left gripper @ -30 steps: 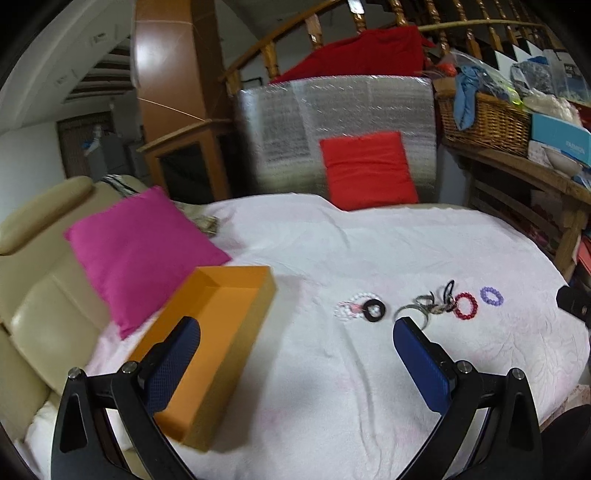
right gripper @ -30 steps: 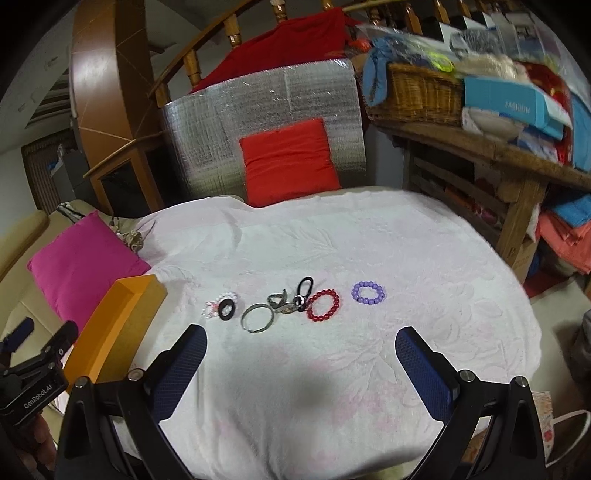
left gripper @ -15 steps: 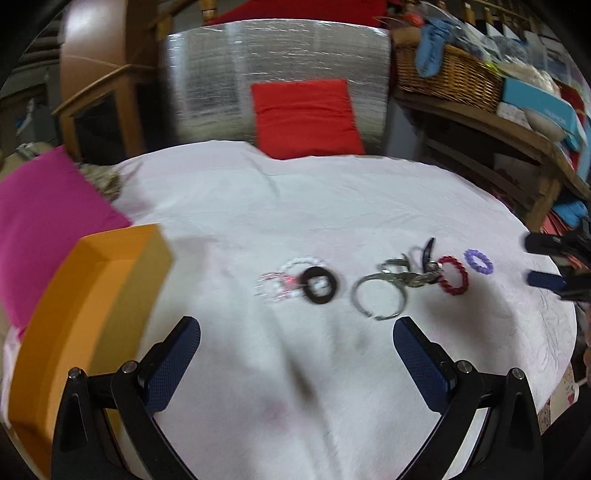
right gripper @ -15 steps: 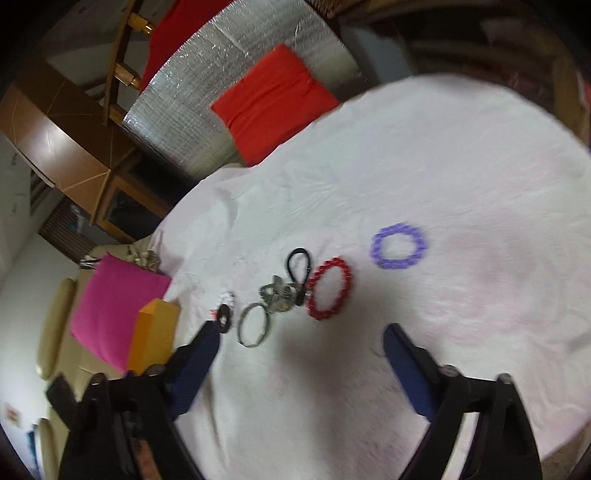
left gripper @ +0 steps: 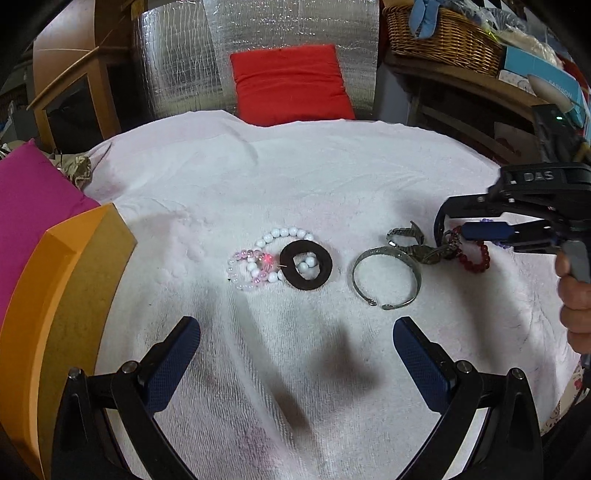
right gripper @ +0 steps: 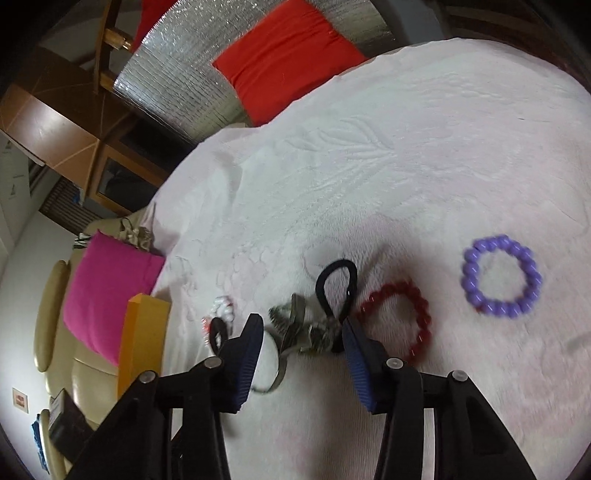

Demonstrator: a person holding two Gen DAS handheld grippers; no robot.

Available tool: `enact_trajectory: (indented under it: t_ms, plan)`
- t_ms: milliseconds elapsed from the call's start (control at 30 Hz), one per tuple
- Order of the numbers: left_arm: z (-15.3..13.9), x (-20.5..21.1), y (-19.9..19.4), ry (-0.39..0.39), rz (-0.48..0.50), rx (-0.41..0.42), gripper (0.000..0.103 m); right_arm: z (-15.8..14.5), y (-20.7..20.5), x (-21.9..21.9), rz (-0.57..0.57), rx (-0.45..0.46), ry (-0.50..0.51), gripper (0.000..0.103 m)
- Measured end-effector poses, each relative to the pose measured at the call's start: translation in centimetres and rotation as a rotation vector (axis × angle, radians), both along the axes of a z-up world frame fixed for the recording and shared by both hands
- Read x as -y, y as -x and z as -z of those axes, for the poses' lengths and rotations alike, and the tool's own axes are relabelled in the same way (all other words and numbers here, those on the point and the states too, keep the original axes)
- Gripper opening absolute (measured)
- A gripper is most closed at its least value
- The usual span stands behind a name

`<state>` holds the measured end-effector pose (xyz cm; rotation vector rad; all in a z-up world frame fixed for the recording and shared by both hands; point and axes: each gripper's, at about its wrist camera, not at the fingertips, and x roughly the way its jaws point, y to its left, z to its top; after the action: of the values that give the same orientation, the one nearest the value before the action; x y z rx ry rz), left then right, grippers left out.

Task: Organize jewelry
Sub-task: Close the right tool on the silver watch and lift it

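Jewelry lies in a row on the white cloth point(left gripper: 295, 177). From the left there are white and pink bead bracelets point(left gripper: 258, 258), a black ring point(left gripper: 306, 267), a silver cuff bangle point(left gripper: 386, 275), a metal clasp cluster point(left gripper: 417, 247) and a red bead bracelet point(left gripper: 476, 256). My left gripper point(left gripper: 295, 365) hangs open just short of the black ring, holding nothing. My right gripper point(right gripper: 301, 343) is low over the metal cluster point(right gripper: 303, 328). Its jaws are closing, with the cluster between the pads but not pressed. A black loop point(right gripper: 334, 288), the red bracelet point(right gripper: 402, 321) and a purple bracelet point(right gripper: 500, 277) lie beside it.
An open orange box point(left gripper: 74, 295) stands at the cloth's left edge against a pink cushion point(left gripper: 33, 206). A red cushion point(left gripper: 288, 81) leans on a silver sheet at the back. A wicker basket point(left gripper: 443, 33) sits on a wooden shelf at the right. A hand point(left gripper: 576, 295) holds the right gripper.
Both grippers have come down and forward toward the jewelry. The right gripper's jaws have narrowed and now straddle the metal cluster. It has entered the left wrist view from the right.
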<state>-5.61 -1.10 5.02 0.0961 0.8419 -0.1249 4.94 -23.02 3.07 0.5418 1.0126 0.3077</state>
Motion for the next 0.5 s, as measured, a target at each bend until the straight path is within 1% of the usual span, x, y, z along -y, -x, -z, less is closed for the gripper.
enact_trajectory:
  t_ms: [33, 133, 167, 200, 233, 333, 500]
  plan:
    - [0.0, -0.1, -0.1, -0.002, 0.003, -0.002, 0.103, 0.3, -0.2, -0.1, 0.000, -0.008, 0.015, 0.049]
    - [0.2, -0.2, -0.6, 0.008, 0.006, -0.014, 0.103, 0.8, -0.7, -0.7, -0.021, -0.015, 0.038, 0.042]
    - [0.3, -0.3, -0.9, 0.015, 0.006, -0.020, 0.103, 0.9, -0.8, -0.9, -0.024, -0.014, 0.060, 0.036]
    - [0.4, -0.3, -1.1, 0.023, 0.005, -0.025, 0.103, 1.0, -0.9, -1.1, -0.025, -0.013, 0.080, 0.033]
    - [0.4, -0.3, -1.2, 0.024, 0.003, -0.028, 0.103, 1.0, -0.9, -1.1, -0.028, -0.012, 0.093, 0.025]
    - [0.6, -0.4, -1.7, 0.037, -0.005, -0.038, 0.103, 0.8, -0.6, -1.3, -0.038, 0.003, 0.110, 0.021]
    - [0.9, -0.1, -2.1, 0.058, -0.001, -0.045, 0.103, -0.4, 0.6, 0.1, -0.018, 0.032, 0.066, 0.019]
